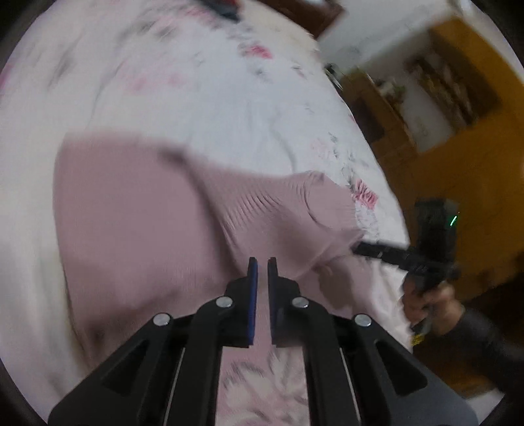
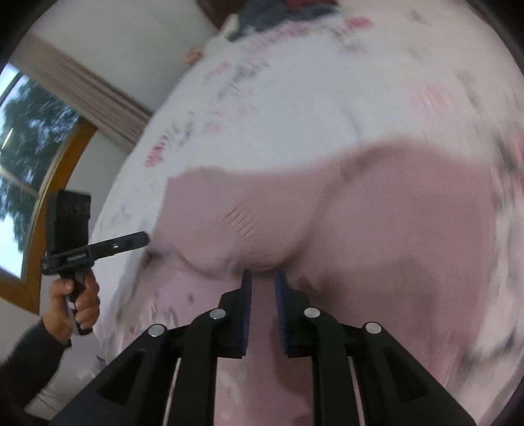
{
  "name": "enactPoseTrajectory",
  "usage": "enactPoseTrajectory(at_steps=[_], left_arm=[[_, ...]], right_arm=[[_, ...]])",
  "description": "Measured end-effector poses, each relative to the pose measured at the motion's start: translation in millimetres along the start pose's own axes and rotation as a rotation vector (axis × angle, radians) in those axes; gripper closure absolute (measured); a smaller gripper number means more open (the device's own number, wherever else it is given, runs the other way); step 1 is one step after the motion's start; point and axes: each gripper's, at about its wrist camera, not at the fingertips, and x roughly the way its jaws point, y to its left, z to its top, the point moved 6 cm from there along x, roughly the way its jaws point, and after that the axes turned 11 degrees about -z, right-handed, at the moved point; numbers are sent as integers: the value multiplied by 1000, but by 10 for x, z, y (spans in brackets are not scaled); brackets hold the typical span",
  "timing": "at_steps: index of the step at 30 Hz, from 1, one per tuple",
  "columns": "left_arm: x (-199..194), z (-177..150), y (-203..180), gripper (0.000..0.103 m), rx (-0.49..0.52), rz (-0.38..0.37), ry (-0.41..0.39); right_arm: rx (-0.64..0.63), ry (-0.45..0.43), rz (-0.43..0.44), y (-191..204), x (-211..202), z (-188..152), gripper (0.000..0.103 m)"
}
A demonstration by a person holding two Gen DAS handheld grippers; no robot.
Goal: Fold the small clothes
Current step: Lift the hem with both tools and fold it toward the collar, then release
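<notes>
Slippage is the main risk: 2 grippers, left gripper (image 1: 262, 262) and right gripper (image 2: 263, 273), each pinch the pink ribbed garment (image 1: 137, 222) above the floral bedsheet (image 1: 196, 98); uneven pulling would skew the fold.

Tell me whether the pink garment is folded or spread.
Partly folded: pink garment has one ribbed section doubled over the body, lifted at the right gripper.

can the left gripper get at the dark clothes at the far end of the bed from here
Probably not without moving forward. The left gripper sits at the pink garment, and the dark clothes lie far across the floral bedsheet. Nothing blocks the way.
</notes>
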Motion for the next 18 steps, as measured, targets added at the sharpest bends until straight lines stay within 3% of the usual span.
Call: enactPoseTrajectory(at_steps=[2, 3, 4, 7, 9, 12, 13, 14, 15, 18], left_arm=[[-69, -16, 126, 96, -100, -49, -66], [-43, -18, 178, 85, -153, -73, -80], [7, -19, 197, 82, -174, -77, -75], [286, -25, 168, 79, -179, -35, -13], [475, -58, 172, 76, -174, 44, 46], [705, -101, 222, 84, -183, 109, 101], [742, -87, 224, 94, -178, 125, 104], [745, -80, 232, 98, -174, 148, 100], [727, -76, 217, 98, -171, 153, 91], [589, -79, 249, 98, -123, 230, 77]], right_arm=[[88, 0, 25, -97, -21, -66, 84], [152, 7, 59, -135, -18, -73, 80], [189, 18, 81, -144, -1, -79, 75], [287, 49, 117, -147, 142, -23, 72], [306, 71, 86, -122, 261, -16, 70], [306, 122, 51, -85, 447, -58, 70], [295, 142, 48, -68, 494, -72, 76], [280, 157, 39, -55, 528, -91, 85], [248, 150, 6, -44, 519, -105, 93], [224, 80, -32, -123, 357, -70, 95]])
